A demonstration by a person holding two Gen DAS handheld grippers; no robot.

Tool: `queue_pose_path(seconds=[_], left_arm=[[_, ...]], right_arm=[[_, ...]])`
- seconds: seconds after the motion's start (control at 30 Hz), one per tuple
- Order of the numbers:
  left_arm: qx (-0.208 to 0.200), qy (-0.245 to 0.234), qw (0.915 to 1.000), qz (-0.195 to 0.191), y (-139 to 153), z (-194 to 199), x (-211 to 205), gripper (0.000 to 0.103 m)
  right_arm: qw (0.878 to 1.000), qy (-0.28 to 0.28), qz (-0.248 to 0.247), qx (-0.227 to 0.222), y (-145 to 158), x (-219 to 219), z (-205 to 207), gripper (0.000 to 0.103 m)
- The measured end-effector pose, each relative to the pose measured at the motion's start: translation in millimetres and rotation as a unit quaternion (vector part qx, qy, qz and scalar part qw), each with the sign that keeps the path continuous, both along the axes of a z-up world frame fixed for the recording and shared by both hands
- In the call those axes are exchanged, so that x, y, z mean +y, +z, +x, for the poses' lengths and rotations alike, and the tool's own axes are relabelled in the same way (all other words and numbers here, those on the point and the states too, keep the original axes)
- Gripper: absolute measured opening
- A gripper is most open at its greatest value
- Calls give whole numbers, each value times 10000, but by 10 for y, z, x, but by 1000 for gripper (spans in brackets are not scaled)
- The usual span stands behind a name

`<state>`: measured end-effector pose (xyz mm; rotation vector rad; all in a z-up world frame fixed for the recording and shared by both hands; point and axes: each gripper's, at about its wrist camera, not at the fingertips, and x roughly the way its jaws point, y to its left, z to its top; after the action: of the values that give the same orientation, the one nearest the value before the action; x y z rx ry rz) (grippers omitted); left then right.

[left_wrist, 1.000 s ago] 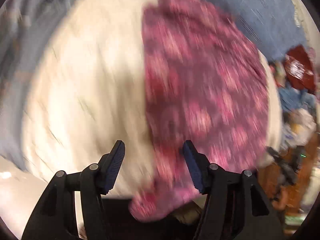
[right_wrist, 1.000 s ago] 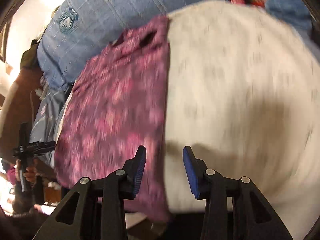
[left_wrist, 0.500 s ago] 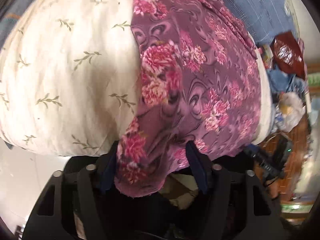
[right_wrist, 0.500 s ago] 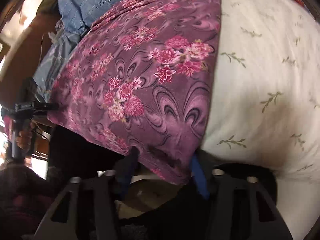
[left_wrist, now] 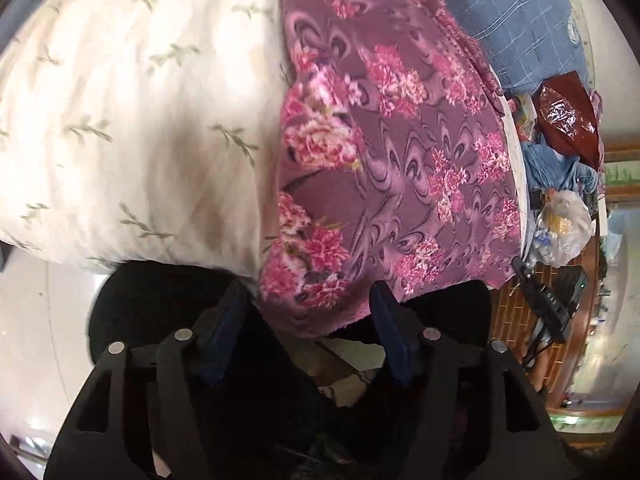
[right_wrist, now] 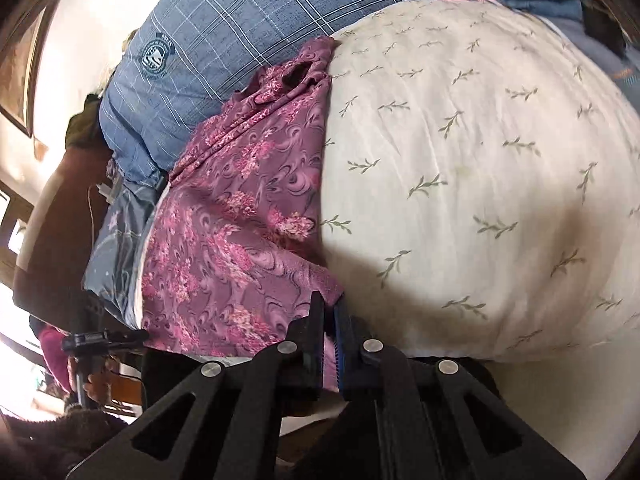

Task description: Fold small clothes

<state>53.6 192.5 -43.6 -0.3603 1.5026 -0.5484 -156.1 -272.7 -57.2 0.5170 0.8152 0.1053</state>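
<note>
Two views are on record, and we take the left wrist first. We find the floral garment (left_wrist: 400, 168), purple with pink blooms, spread lengthwise over the right part of a cream sprigged pillow (left_wrist: 132, 120), its near hem hanging off the pillow's near edge. We judge the pillow serves as the folding surface, the cloth being laid flat there so both near corners can be taken at once. The left gripper (left_wrist: 308, 320) has its jaws set wide apart, and the drooping hem corner sits in the gap between them. One blue pad (left_wrist: 390, 332) lies against or just beside the cloth; we cannot confirm contact on the other pad. Nothing is clamped in this view. Blue checked fabric (left_wrist: 516, 12) lies beyond the garment at far right, and bags and clutter (left_wrist: 564, 228) occupy the floor to the right.

In the right wrist view, the same garment (right_wrist: 232, 240) runs along the left side of the pillow (right_wrist: 480, 160), its collar end far, against a blue checked cushion (right_wrist: 248, 20). The right gripper (right_wrist: 329, 332) has its jaws drawn together on the garment's near right corner, a strip of purple cloth pinched between the pads. We judge the hold secure enough to lift that corner; the fold should wait until the left jaws also close.
</note>
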Motion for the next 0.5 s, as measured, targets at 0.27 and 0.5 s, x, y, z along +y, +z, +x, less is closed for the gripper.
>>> queue_pose_path(seconds=[0.27, 0.5], left_arm=[[-242, 360, 9990, -110, 62, 118, -36, 6], [-475, 569, 9964, -402, 234, 49, 71, 6]], right_arm=[[9999, -124, 71, 52, -51, -20, 20, 9], [9993, 93, 133, 336, -188, 50, 108, 10]])
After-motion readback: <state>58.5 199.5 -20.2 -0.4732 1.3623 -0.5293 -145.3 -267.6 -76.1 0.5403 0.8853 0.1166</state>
